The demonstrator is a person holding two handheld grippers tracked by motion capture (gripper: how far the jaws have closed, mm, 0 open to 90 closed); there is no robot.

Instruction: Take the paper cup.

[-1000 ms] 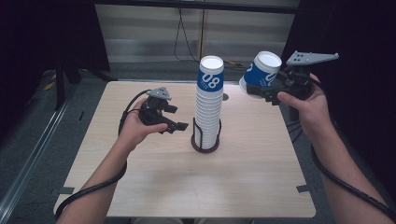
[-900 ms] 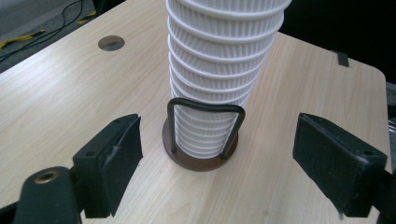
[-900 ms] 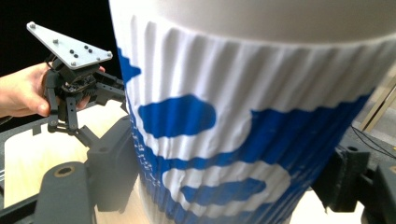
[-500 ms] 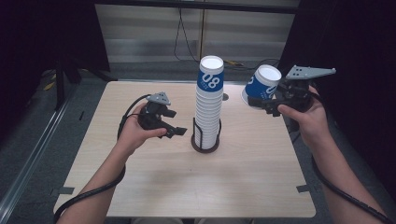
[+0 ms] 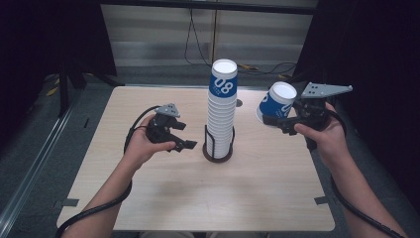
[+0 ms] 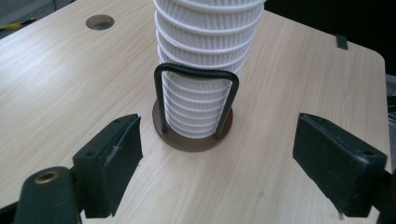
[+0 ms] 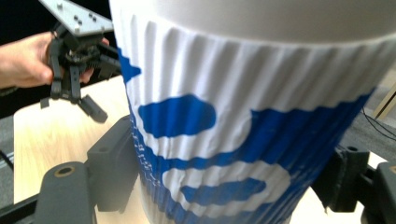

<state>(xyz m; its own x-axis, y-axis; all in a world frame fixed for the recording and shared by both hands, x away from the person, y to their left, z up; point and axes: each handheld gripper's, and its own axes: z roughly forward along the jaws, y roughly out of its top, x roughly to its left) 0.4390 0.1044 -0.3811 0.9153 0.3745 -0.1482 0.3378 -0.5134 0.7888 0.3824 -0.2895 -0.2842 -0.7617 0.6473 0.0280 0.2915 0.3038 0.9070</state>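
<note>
The right hand-held gripper point(image 5: 278, 122) pinches a blue-and-white paper cup point(image 5: 275, 102), held tilted above the tabletop's point(image 5: 148, 198) right side. The left hand-held gripper point(image 5: 184, 143), jaws spread and empty, hovers just left of the cup stack point(image 5: 221, 109) in its wire holder point(image 5: 218, 148).

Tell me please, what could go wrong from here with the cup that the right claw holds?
1. The right claw grips the ribbed paper cup by its sides, tilted; a harder squeeze could crush it.
2. The tall cup stack stands close by in a low wire holder; a bump might topple it.
</note>
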